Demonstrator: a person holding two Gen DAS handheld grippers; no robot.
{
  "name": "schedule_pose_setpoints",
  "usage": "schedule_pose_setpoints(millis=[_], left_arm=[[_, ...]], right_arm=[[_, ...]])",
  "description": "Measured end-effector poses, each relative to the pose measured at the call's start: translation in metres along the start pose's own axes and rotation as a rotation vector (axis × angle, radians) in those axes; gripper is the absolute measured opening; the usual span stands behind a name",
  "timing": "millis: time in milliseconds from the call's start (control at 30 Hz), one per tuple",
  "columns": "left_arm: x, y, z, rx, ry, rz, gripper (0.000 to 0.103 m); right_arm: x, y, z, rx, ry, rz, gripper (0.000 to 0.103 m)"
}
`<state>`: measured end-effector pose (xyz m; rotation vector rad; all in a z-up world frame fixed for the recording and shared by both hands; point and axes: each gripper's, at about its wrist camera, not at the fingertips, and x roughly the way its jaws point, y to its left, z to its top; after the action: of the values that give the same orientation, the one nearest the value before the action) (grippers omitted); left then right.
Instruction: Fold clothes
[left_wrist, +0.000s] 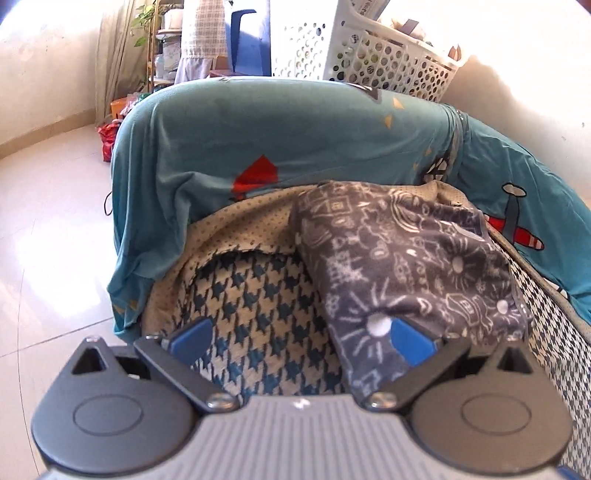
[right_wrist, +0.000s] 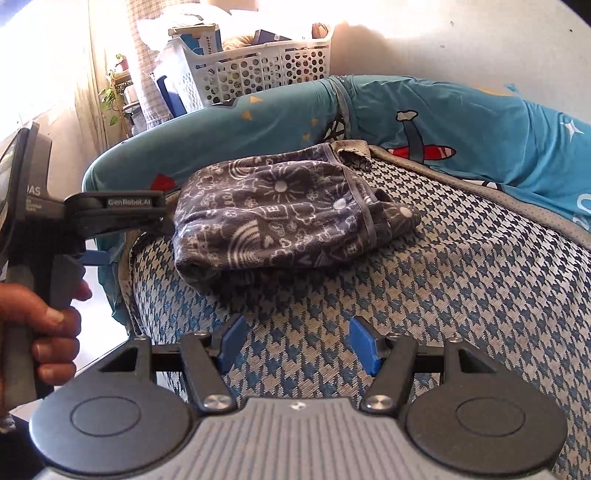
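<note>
Garment: a grey patterned garment is seen bunched and partly folded on the houndstooth cushion, towards its far left part, against the teal sheet draped over the backrest.
Long axis: in the right wrist view it is judged to run left to right, the thick rounded fold at the left and the loose banded end at the right.
Left gripper: spread; nothing is pinched. In its own view its right finger is seen over the garment's near edge, its left finger over bare cushion; contact cannot be told.
Right gripper: spread about halfway; only bare cushion is seen between its fingers.
Key relation: the garment lies beyond and slightly left of the right gripper, with clear cushion between; the left gripper is judged the nearer, at the garment's left end.
Hand: seen at the left of the right wrist view, wrapped round the left gripper's handle.
Basket: a white perforated basket stands behind the backrest; boxes and other items are seen in it, too washed out to name.
Next move: a grasp of the near edge is judged likely, the left gripper best placed.
</note>
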<state>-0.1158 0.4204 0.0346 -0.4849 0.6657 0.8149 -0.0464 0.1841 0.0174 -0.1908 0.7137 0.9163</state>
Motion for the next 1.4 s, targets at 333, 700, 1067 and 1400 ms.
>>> schedule_pose_setpoints(millis=[333,700,1067,1400], left_arm=[[0.008,-0.014,-0.008,0.060,0.037,0.036,0.103],[0.007,-0.025,-0.020,0.161,0.055,0.045,0.103],[-0.013,-0.031,-0.030,0.197,0.085,0.036,0.103],[-0.040,-0.031,-0.034,0.172,0.070,0.056,0.103]], right_arm=[[-0.001,0.003,0.001,-0.029,0.001,0.000,0.061],[0.007,0.000,0.003,0.000,0.049,-0.010,0.061],[0.014,0.006,0.010,-0.002,0.091,-0.038,0.062],[0.017,0.008,0.020,-0.017,0.123,-0.082,0.064]])
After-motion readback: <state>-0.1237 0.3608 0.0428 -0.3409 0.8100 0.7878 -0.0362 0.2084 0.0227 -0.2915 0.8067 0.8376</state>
